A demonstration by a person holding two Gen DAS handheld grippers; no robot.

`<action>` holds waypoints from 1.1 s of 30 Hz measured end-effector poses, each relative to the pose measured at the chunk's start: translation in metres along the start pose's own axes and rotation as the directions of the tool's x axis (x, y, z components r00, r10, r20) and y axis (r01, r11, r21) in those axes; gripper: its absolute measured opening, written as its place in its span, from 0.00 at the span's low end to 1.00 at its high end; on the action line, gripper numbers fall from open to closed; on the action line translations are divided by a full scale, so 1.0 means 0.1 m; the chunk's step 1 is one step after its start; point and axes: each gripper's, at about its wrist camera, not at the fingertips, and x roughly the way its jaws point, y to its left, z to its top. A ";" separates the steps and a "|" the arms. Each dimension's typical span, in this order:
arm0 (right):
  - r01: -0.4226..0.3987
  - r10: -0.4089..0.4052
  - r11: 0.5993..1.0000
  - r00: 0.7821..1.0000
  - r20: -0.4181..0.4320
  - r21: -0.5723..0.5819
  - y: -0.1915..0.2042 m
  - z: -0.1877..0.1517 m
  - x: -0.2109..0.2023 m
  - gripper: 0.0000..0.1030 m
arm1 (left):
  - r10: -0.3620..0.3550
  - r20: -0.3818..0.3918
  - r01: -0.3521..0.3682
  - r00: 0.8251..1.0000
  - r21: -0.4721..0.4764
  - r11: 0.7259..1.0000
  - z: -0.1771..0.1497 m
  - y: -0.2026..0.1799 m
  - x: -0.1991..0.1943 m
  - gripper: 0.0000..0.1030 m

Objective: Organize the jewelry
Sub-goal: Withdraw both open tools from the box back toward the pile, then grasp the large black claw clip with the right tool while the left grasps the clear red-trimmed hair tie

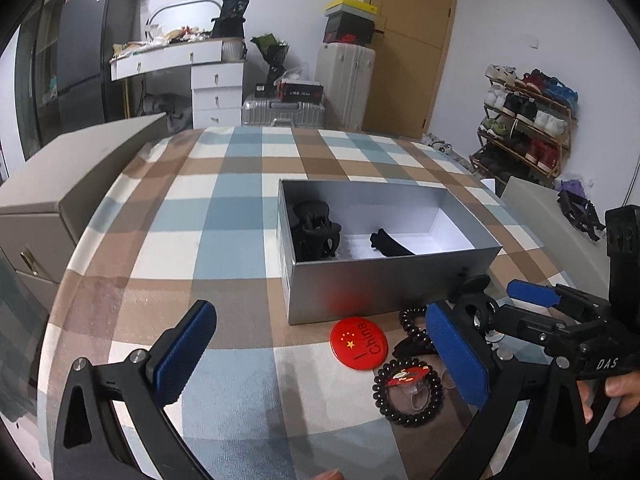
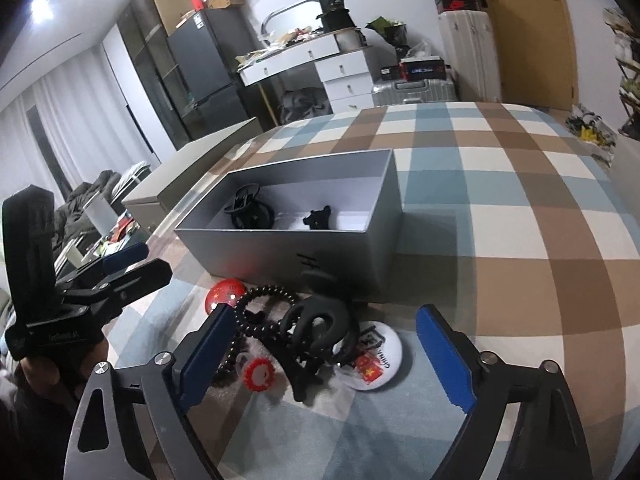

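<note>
- Left wrist view: your left gripper [image 1: 320,360] is spread wide, empty, above the bead bracelet [image 1: 408,394] and red badge [image 1: 359,343], just before the grey box [image 1: 384,284].
- Right wrist view: your right gripper [image 2: 326,358] gapes, released, around the black hair claw [image 2: 320,326] beside the white badge [image 2: 380,360].
</note>
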 end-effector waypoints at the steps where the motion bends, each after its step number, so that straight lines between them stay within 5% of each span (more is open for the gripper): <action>1: -0.002 0.002 1.000 1.000 -0.002 -0.003 0.01 0.00 0.02 0.83 | 0.005 -0.002 -0.005 1.000 0.002 1.000 -0.01 0.00 0.01 0.99; 21: 0.055 -0.057 0.998 0.995 -0.077 -0.027 0.10 0.00 0.24 0.47 | -0.005 -0.045 0.006 0.999 0.021 1.000 -0.08 -0.05 0.06 0.99; 33: -0.052 0.050 0.998 0.996 0.070 0.019 0.07 0.05 -0.10 0.44 | -0.002 -0.057 0.004 0.998 0.033 0.999 -0.09 -0.09 0.05 0.99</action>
